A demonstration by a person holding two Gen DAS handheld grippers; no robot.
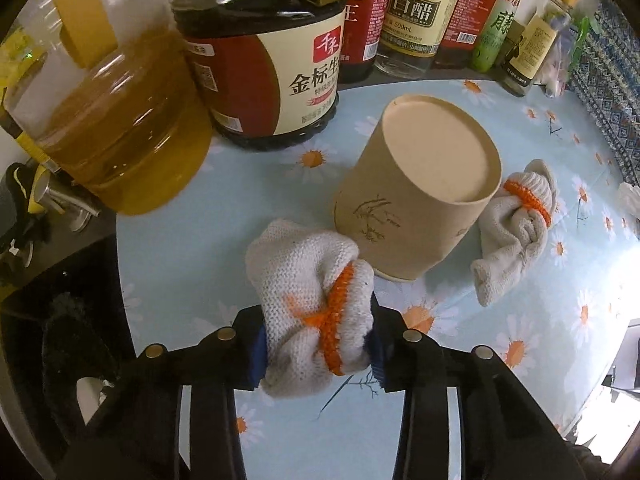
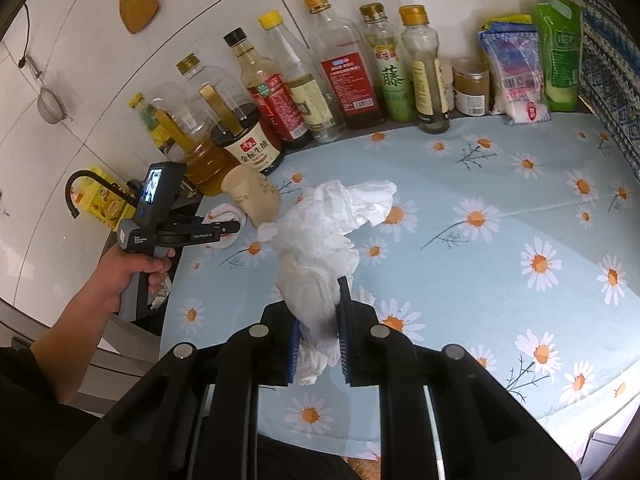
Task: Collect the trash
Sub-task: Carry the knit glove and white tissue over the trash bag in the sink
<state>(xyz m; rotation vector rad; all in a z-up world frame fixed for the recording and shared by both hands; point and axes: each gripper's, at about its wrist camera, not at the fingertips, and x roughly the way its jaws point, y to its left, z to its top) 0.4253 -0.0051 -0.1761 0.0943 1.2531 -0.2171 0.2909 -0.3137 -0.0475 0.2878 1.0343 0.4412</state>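
Your left hand-held gripper (image 1: 316, 344) is clamped on a crumpled white knitted work glove with orange trim (image 1: 310, 304), the blue pads pressing into it from both sides, right at the near edge of the daisy-print bench (image 1: 180, 248). To carry this off well, lift straight up before you swing away — the upturned brown paper cup (image 1: 416, 196) stands just beyond the glove, touching or nearly so, and a sideways drag would likely tip it. Keep clear of the amber oil jug (image 1: 120, 144) on your left too. The bundle bulges above the pads, so hold the squeeze firm; loose knit can slip.

A second white glove with orange trim (image 1: 516, 232) lies on the far side of the cup, still on the bench, apart from your grip — that one looks like the next pick-up.

Your right hand-held gripper (image 2: 318, 340) is closed narrow on a wad of crumpled white tissue paper (image 2: 324, 232), which billows up and forward beyond the fingers. Keep it level and clear of the bench so no loose corner snags.
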